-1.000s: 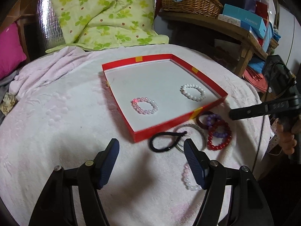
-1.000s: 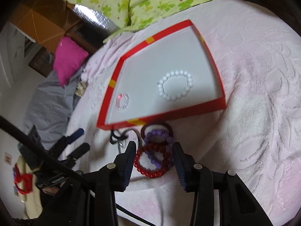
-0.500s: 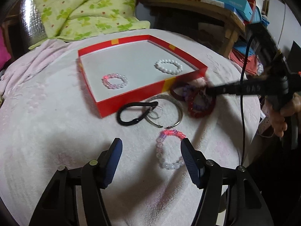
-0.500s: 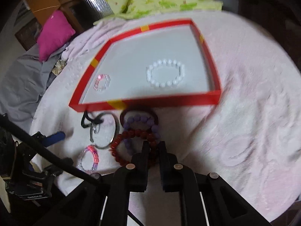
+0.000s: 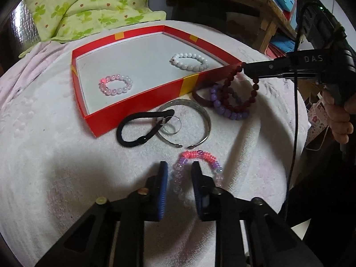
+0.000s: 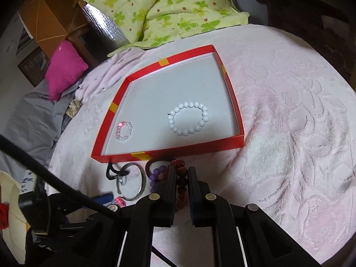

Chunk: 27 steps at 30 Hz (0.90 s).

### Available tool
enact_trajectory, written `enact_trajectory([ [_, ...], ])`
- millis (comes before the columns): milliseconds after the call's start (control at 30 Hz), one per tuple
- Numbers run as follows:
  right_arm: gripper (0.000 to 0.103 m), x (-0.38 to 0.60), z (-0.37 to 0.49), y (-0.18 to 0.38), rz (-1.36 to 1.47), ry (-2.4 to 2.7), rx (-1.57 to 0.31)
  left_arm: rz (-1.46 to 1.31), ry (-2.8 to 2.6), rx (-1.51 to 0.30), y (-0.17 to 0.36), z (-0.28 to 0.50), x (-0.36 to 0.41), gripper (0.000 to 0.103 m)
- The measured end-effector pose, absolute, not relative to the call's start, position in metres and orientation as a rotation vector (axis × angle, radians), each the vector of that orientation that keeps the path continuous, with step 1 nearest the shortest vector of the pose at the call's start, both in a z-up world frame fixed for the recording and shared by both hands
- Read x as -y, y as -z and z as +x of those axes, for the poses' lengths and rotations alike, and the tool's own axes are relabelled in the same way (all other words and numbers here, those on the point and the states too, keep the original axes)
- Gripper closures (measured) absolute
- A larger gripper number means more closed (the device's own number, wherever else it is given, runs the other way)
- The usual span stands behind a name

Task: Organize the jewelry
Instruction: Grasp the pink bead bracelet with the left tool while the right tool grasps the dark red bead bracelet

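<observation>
Right gripper [image 6: 180, 173]: jaws clamped on dark red bracelet [image 5: 241, 93]. Left gripper [image 5: 179, 173]: jaws just closing, seemingly gripping pink-purple bracelet [image 5: 195, 155], tray's [image 5: 133, 115] five o'clock.

The scene is recorded by two fisheye cameras, each mounted behind a pair of fingers and tilted steeply down at the bed [image 5: 55, 178]. In the left wrist view, the bed is seen from close above its near edge, facing the green quilt [image 5: 89, 6] and a wooden shelf [image 5: 255, 0] beyond; the left gripper [image 5: 179, 173] fills the bottom of the frame. In the right wrist view, the bed is seen from a neighbouring side, also close, facing the quilt and a pink cushion [image 6: 64, 69]; the right gripper [image 6: 181, 173] fills its lower edge. The red tray [image 5: 138, 101] and the loose jewellery before it are shared by both views, and each gripper appears in the other's view.
</observation>
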State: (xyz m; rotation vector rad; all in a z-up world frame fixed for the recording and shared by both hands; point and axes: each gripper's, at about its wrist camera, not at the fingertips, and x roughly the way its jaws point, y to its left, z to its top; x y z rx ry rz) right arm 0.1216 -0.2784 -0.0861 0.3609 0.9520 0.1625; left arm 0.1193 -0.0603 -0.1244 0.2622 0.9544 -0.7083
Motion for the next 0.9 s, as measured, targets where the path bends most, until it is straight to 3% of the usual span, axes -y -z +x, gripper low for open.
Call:
enact_trajectory([
  [167,0.092,0.274,0.121,0.084,0.376,-0.180,-0.935,0.273,0.699,-0.943,0.124,0.119,0.060,0.095],
  [900,0.092,0.249,0.113,0.048,0.375,-0.300,-0.735,0.099,0.739,-0.766,0.066,0.120,0.021,0.096],
])
